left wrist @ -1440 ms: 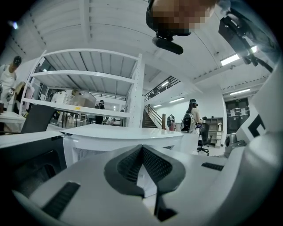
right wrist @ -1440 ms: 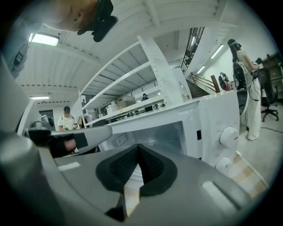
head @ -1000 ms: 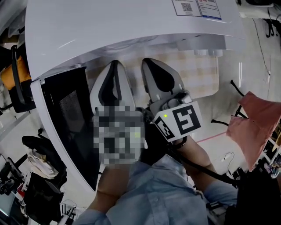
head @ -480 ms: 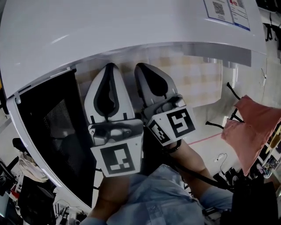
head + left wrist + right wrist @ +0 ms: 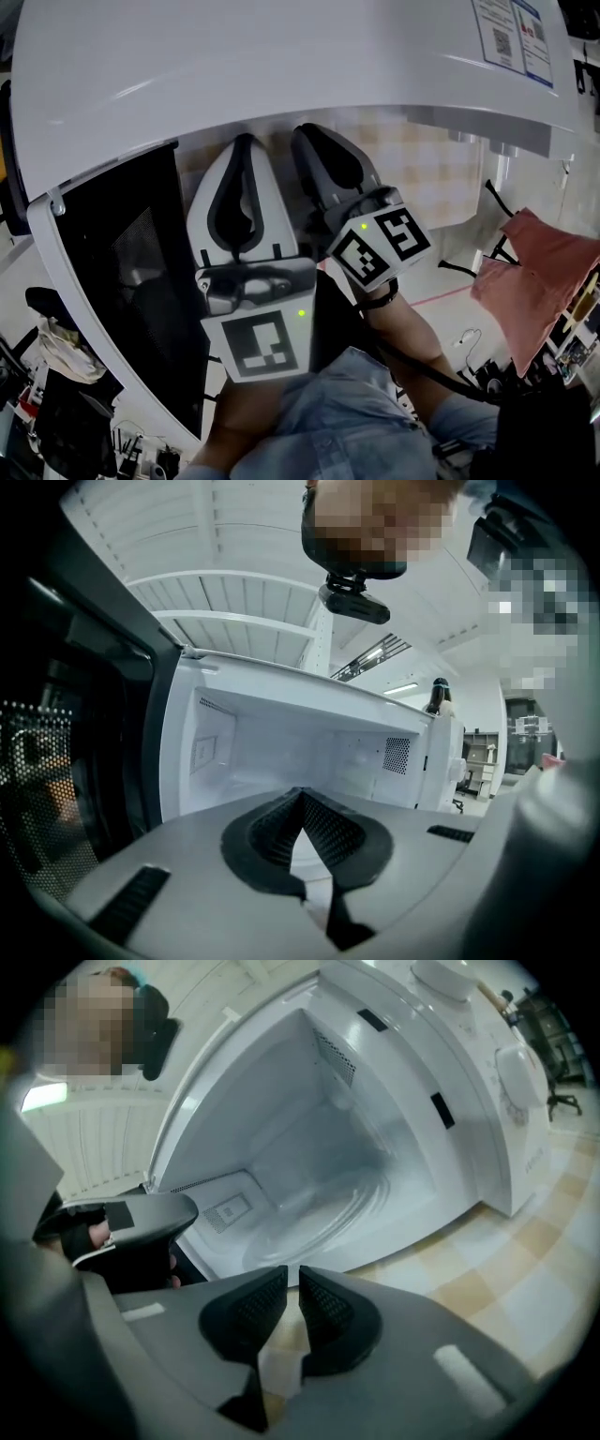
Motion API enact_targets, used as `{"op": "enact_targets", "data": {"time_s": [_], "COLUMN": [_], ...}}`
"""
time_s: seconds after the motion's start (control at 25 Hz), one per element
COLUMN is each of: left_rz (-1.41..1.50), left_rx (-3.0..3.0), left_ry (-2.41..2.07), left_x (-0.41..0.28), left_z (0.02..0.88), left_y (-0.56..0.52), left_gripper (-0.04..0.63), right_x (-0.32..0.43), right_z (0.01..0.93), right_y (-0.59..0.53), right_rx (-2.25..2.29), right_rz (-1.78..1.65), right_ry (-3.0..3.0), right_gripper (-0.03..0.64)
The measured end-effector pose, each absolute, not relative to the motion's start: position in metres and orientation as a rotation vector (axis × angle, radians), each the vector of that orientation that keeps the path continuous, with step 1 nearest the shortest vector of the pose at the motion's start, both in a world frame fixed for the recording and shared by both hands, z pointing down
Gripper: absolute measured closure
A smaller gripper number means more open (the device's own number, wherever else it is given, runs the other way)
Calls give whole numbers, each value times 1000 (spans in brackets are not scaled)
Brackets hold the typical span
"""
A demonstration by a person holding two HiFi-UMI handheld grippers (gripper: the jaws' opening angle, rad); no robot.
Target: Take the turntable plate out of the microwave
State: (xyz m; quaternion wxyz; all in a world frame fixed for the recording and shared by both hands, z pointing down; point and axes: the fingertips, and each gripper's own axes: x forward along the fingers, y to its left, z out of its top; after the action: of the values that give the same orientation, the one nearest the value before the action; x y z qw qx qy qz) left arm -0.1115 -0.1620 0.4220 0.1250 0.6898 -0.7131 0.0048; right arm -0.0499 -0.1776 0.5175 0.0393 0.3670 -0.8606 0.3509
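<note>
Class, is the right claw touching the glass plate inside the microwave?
Apart. The right gripper view shows the right claw, its jaws just opening and empty, out over the checked cloth, short of the glass plate inside the microwave.

microwave cavity hidden beneath its top in head view, label print too small, cut off at edge

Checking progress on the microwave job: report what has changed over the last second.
The right gripper has rolled; its jaws have just been opening, nothing between them. The left gripper, shut, stays beside it; the microwave door stays open, the turntable plate inside.
</note>
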Motion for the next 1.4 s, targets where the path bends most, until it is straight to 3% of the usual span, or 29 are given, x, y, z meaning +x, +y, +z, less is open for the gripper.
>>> {"op": "enact_targets", "data": {"time_s": [0.28, 0.6, 0.8, 0.96, 1.0, 1.4], "left_rz": [23, 39, 32, 42, 45, 66], "left_rx": [2032, 2038, 2031, 2034, 2035, 2024], "left_ry": [-2076, -2072, -2082, -2083, -2084, -2118], "left_x": [-114, -116, -118, -118, -118, -119], "left_z": [404, 394, 389, 387, 387, 388], "left_y": [-163, -165, -169, -169, -169, -166], "left_gripper": [588, 588, 588, 588, 588, 588], "right_x": [-59, -61, -60, -59, -60, -50], "right_z": [522, 528, 524, 524, 521, 517], "right_y": [-181, -194, -200, -200, -200, -191], "right_rx": [1112, 1144, 1157, 1145, 1140, 1137], "right_rz": [1482, 1820, 1872, 1850, 1840, 1870], "right_ry": [-2566, -2476, -2468, -2477, -2488, -2527], "right_gripper": [483, 462, 468, 508, 549, 557]}}
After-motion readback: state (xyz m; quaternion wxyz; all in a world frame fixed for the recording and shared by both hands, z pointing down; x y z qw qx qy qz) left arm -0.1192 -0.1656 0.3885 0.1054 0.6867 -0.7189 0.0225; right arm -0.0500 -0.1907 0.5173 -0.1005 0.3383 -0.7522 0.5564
